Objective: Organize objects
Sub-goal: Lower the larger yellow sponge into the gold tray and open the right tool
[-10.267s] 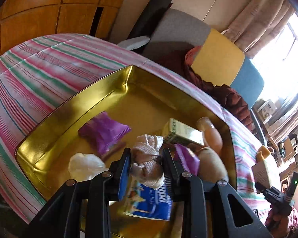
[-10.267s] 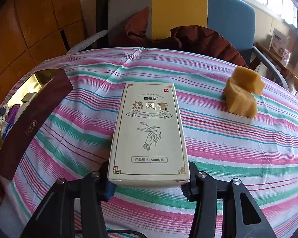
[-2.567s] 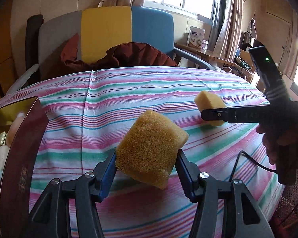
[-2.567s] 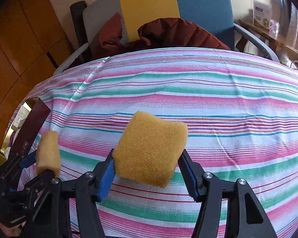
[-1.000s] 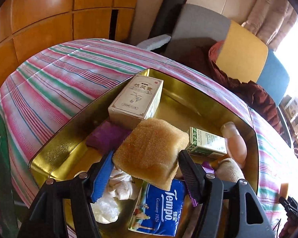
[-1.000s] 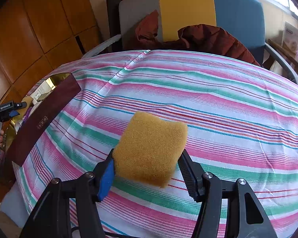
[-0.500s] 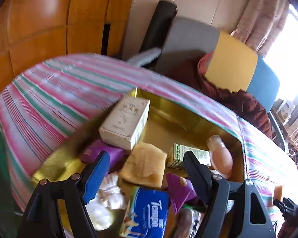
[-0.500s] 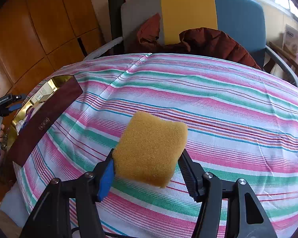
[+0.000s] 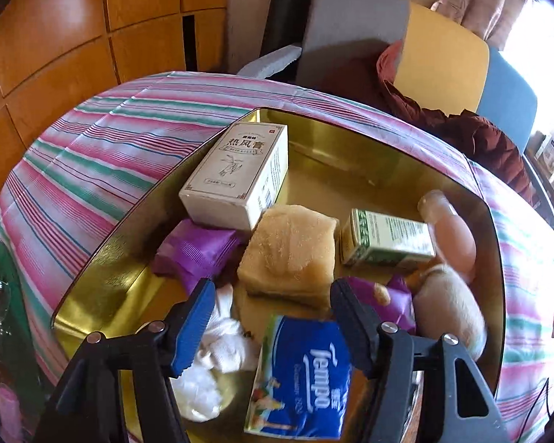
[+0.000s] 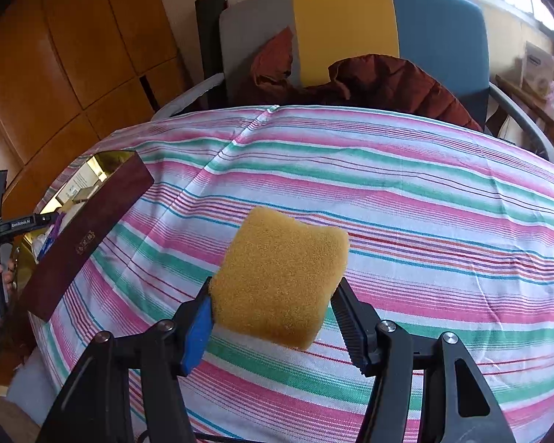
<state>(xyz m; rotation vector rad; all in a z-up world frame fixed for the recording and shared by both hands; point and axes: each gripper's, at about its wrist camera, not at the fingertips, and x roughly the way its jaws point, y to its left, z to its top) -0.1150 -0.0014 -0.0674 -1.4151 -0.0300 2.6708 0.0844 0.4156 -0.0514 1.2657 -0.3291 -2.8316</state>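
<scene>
While the right gripper (image 10: pixel 273 328) clamps a yellow sponge (image 10: pixel 280 277) above the striped cloth (image 10: pixel 424 221), a second sponge (image 9: pixel 290 249) lies free in the gold tray (image 9: pixel 92 269). Left gripper (image 9: pixel 271 317) hangs over it, jaws closing, nothing pinched between the pads. That sponge touches the cream box (image 9: pixel 240 173); purple packet (image 9: pixel 195 251) just left, green carton (image 9: pixel 386 241) just right, blue tissue pack (image 9: pixel 303 376) and white cloth (image 9: pixel 221 336) nearer the camera. Pink bottle (image 9: pixel 450 229) against right wall.

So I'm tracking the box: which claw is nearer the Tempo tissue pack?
Left. The left claw, closing and empty, hangs over the Tempo tissue pack; the right claw holds a sponge above the tablecloth.
</scene>
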